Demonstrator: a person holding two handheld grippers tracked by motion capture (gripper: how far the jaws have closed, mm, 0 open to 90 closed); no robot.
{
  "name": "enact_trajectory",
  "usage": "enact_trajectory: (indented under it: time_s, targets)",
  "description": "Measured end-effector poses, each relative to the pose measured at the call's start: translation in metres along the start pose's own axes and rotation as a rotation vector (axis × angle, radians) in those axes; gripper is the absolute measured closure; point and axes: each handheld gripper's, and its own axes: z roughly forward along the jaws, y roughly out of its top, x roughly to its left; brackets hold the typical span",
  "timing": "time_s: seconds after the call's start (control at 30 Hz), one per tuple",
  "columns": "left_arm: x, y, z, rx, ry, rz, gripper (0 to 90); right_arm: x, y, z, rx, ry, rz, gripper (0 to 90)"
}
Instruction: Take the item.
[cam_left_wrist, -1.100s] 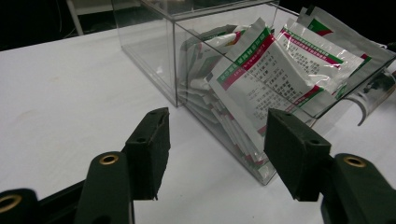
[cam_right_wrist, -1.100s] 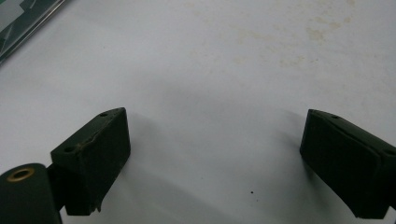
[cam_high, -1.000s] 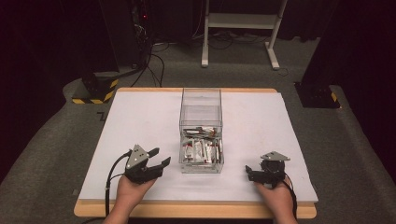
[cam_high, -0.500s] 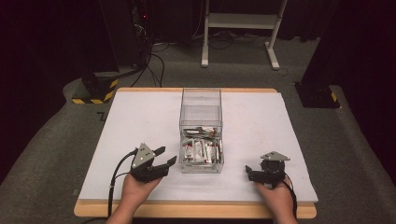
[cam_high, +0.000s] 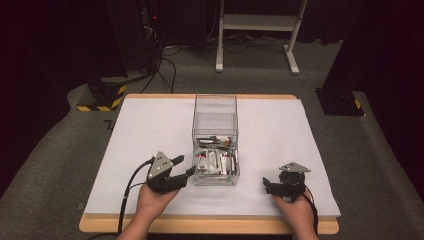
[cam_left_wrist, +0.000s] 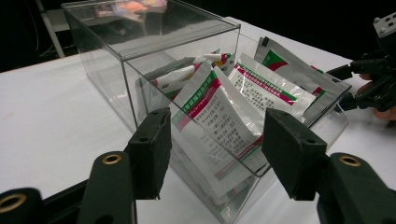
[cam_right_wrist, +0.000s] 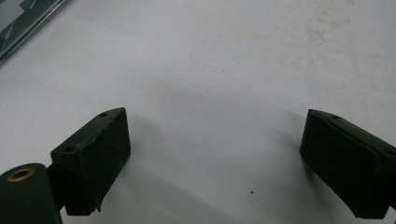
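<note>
On the left side of the white-covered table (cam_high: 150, 125), the left gripper (cam_high: 186, 166) sat in the person's left hand (cam_high: 152, 197), jaws spread wide with nothing between them, tips just beside the near left corner of the clear, tall rectangular plastic box (cam_high: 215, 112).

That box was the thing everything turned on. Its long axis ran away from the person, straight up the middle of the table. It was stuffed at the near end with silvery foil sachets carrying green and red stripes (cam_high: 215, 161). In the left gripper view the box stood right ahead of the open jaws, a sachet (cam_left_wrist: 219, 126) leaning against the clear wall between them. So my guess is the left hand was the one about to go in, reaching up and over the rim, since the wall was in the way.

Writing-wise, the sachets had blocks of small print, looked like Chinese characters, but way too tiny to read. No brand I could make out.

Further right, the right gripper (cam_high: 266, 184) rested near the table's front edge, well apart from the box, jaws also spread and holding nothing, just bare stained tabletop ahead of them.
</note>
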Motion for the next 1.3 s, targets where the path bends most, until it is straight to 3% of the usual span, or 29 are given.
enact_trajectory:
  time_s: [0.6, 1.0, 1.3]
  targets:
    - [-0.009, 0.007, 0.015, -0.002, -0.019, 0.007, 45.6, 0.000, 0.000, 0.000, 0.001, -0.001, 0.001, 8.3]
    - [-0.014, 0.008, 0.018, 0.014, -0.002, 0.038, 48.7, -0.001, 0.000, 0.000, 0.000, 0.004, -0.003, 8.2]
    - [-0.014, 0.008, 0.023, 0.027, 0.002, 0.029, 54.1, 0.000, 0.000, 0.000, 0.001, 0.002, 0.003, 8.2]
